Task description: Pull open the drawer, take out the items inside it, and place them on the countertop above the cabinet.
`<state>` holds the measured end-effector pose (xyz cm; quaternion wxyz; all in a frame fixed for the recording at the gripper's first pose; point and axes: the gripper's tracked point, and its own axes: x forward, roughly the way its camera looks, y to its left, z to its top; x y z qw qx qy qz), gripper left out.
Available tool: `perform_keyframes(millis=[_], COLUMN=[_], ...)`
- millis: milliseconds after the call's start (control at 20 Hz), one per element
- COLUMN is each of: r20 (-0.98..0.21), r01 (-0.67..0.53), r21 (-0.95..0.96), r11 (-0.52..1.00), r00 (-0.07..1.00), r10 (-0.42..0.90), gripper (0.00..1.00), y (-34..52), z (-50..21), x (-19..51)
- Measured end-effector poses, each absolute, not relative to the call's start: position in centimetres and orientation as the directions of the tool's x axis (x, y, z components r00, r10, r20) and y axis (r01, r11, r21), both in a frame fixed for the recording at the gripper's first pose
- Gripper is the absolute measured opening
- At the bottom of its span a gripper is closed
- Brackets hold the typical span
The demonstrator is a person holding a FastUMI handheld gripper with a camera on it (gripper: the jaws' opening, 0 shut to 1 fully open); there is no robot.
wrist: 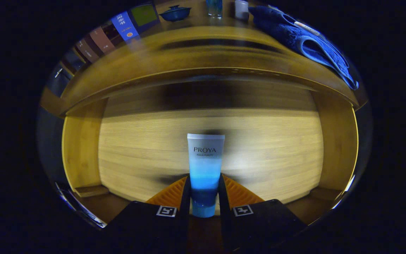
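open wooden drawer (125, 155) beyond claw (204, 197), w/ countertop (203, 42) farther ahead. clamped on blue tube (205, 165) between both fingers, lower end gripped. mid take-out step, likely; next: lift clear, carry fwd onto countertop.

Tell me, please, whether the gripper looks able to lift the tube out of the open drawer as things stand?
Probably yes: the gripper is shut on the tube, and nothing lies above it inside the drawer.

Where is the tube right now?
In the gripper view, the tube stands clamped between the claw's two fingers, over the open drawer, below the countertop.
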<state>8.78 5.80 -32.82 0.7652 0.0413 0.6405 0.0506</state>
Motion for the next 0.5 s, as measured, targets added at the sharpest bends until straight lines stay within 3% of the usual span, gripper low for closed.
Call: perform_keyframes(millis=[500], r20=[-0.937], r01=[-0.070], r21=[0.189], r11=[0.980], r00=[0.284], r10=[0.201], gripper=[0.43], y=[5.5], z=[-22.1], x=[9.4])
